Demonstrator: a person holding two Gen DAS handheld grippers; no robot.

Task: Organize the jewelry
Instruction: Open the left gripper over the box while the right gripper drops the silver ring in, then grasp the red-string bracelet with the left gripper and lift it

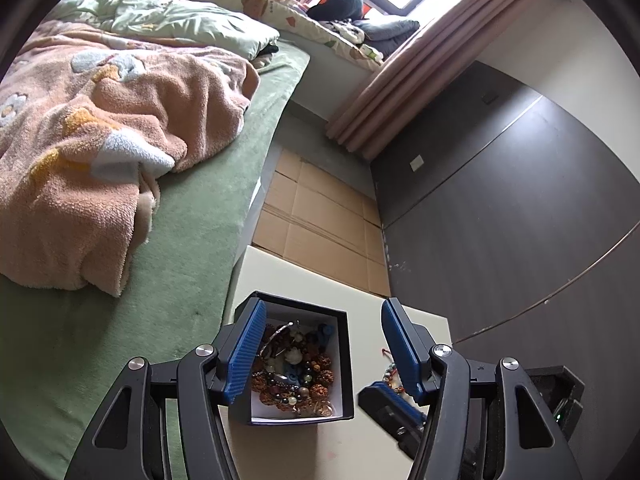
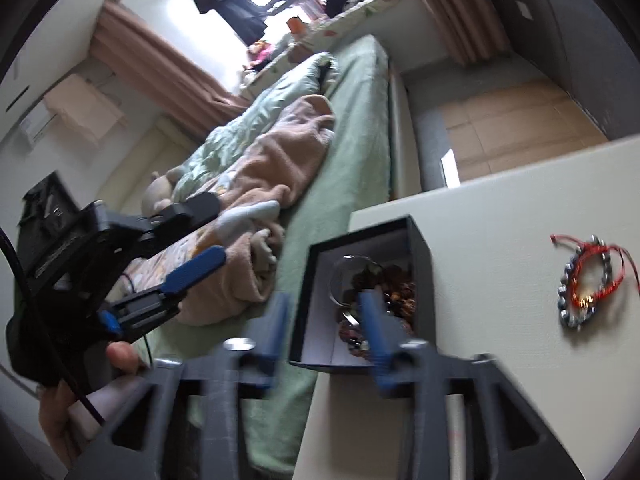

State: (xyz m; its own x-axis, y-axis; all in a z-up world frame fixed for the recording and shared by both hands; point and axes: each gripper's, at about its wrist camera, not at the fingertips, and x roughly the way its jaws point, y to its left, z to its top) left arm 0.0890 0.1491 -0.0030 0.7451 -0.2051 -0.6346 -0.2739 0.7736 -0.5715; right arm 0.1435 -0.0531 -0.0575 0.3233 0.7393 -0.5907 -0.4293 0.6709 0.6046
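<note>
A black box with a white inside stands on the cream table, filled with several beaded bracelets and a silver bangle. My left gripper hovers open over it, with nothing pressed between its pads. One finger of my right gripper shows low at the right, over loose beads. In the blurred right wrist view my right gripper is open and straddles the near left wall of the box. A red-cord and bead bracelet pile lies on the table to the right. The left gripper is open at the left.
A bed with a green sheet and a peach blanket runs along the table's left edge. Flattened cardboard covers the floor beyond the table. A dark wall panel stands at the right. A hand holds the left gripper.
</note>
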